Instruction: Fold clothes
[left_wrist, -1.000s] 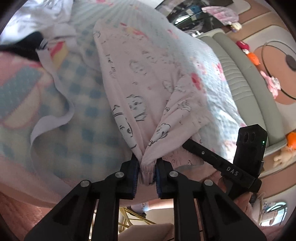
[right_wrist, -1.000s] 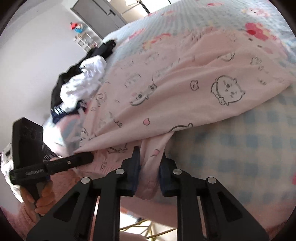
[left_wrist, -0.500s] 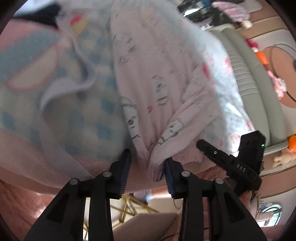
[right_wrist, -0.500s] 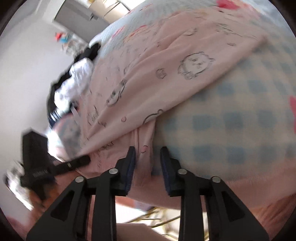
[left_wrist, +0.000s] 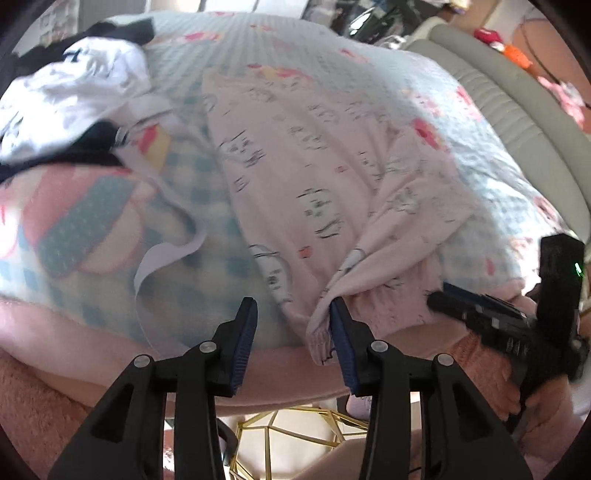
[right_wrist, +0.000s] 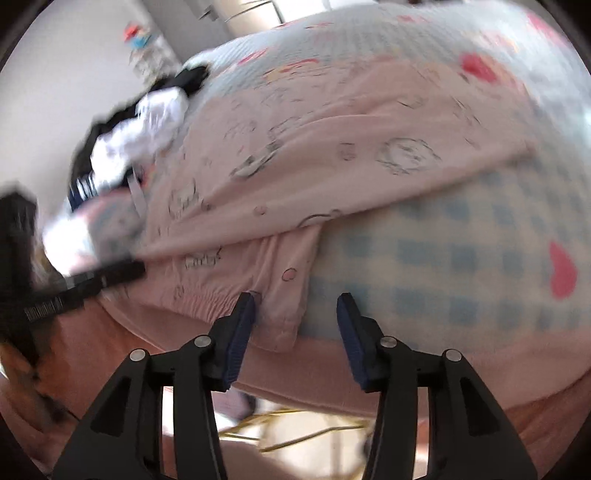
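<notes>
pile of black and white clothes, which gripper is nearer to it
Left. The left gripper has the pile of black and white clothes just up-left; the right gripper sits further along the pink pyjamas.

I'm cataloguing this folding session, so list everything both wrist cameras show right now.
pink pyjama garment: one, pale pink with cartoon faces, spread on the bed, cuff hanging at the near edge.
checked blanket: one, blue and white check with pink figures, covering the bed.
clothes pile: one heap, white and black, far left of the bed.
grey headboard: one, padded, along the bed's right side in the left view.
gold wire basket: one, on the floor below the bed edge.
left claw: black with blue pads, jaws opening, cuff against one pad.
right claw: black with blue pads, jaws opening over a garment corner.
</notes>
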